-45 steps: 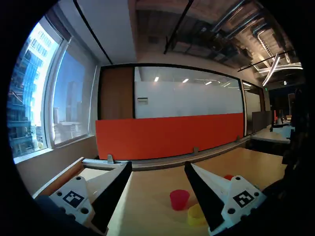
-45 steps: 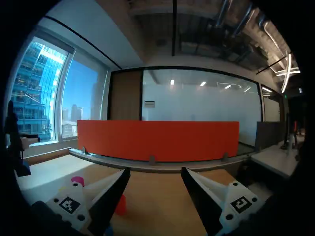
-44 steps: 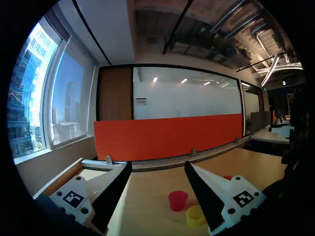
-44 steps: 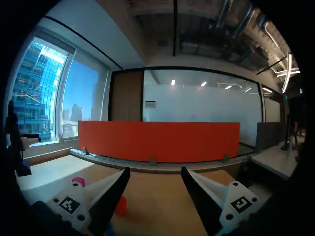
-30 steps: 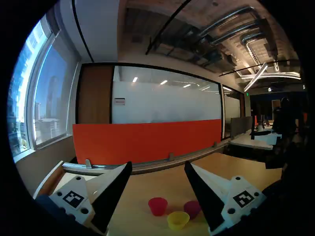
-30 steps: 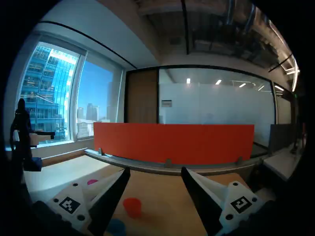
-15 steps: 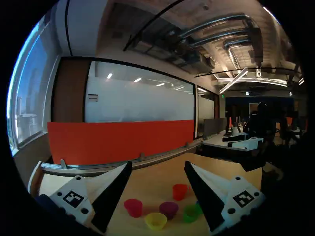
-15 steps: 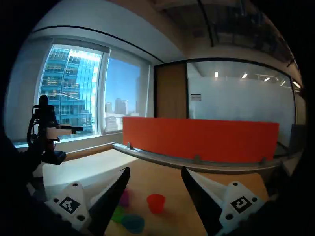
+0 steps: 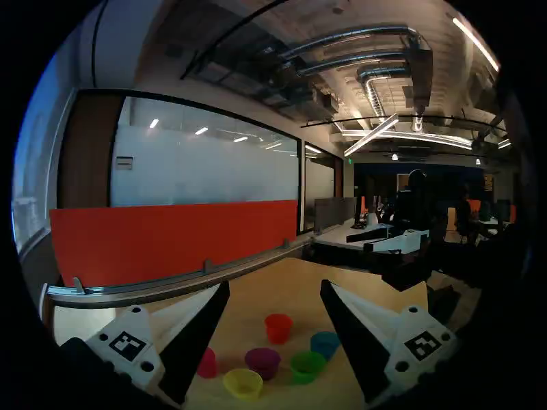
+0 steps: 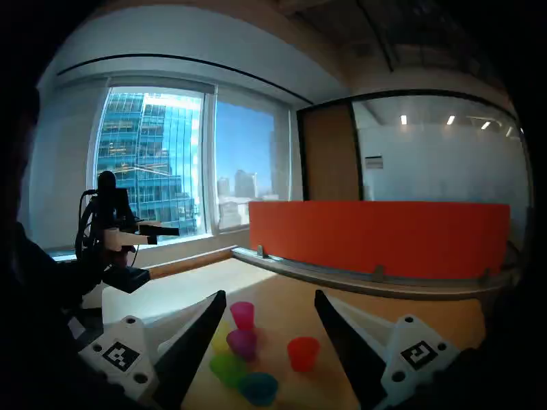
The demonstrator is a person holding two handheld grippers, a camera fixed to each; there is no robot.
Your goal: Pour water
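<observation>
Now | left hand-held gripper [image 9: 273, 284] spread; right hand-held gripper [image 10: 269, 294] spread | red cup [image 9: 278, 328], blue cup [image 9: 324, 344], green cup [image 9: 306, 365], purple cup [image 9: 262, 362], yellow cup [image 9: 242, 383], pink cup [image 9: 207, 362] clustered upright on desk [image 9: 273, 307]; ahead of both

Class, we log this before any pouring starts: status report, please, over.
Left gripper open, empty. Right gripper open, empty. Six small cups upright, clustered on table. Nothing blocking the approach.
</observation>
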